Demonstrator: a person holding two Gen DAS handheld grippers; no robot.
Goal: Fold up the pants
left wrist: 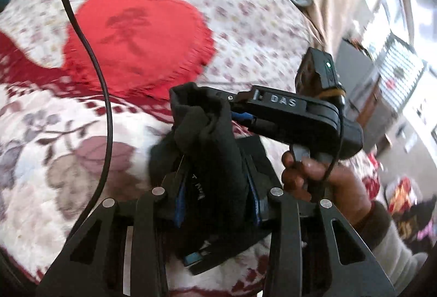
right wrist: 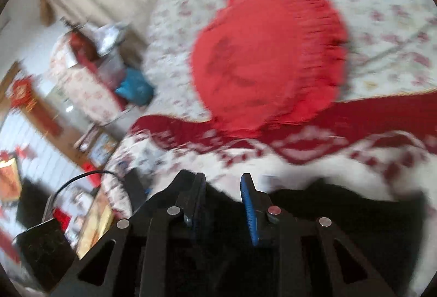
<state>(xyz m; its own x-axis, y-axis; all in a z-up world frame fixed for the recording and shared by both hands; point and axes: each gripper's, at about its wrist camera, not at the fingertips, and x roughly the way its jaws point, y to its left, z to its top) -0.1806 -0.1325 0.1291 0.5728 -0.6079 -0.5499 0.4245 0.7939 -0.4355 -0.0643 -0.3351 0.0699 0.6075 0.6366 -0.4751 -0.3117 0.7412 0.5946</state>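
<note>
The black pants (left wrist: 210, 149) hang bunched between my two grippers above the bed. My left gripper (left wrist: 215, 187) is shut on a thick fold of them. In the left wrist view my right gripper (left wrist: 218, 106) comes in from the right, held by a hand, and its fingers are closed on the same bunch higher up. In the right wrist view the right gripper (right wrist: 222, 187) shows its blue-padded fingers (right wrist: 250, 212) a little apart, with black pants fabric (right wrist: 341, 215) below them. The view is blurred.
A red heart-shaped cushion (left wrist: 136, 43) lies on the floral bedspread (left wrist: 245, 15), also in the right wrist view (right wrist: 267, 59). A red-and-white blanket (right wrist: 327, 144) covers the near bed. A black cable (left wrist: 90, 56) crosses the left. Cluttered furniture (right wrist: 90, 70) stands beside the bed.
</note>
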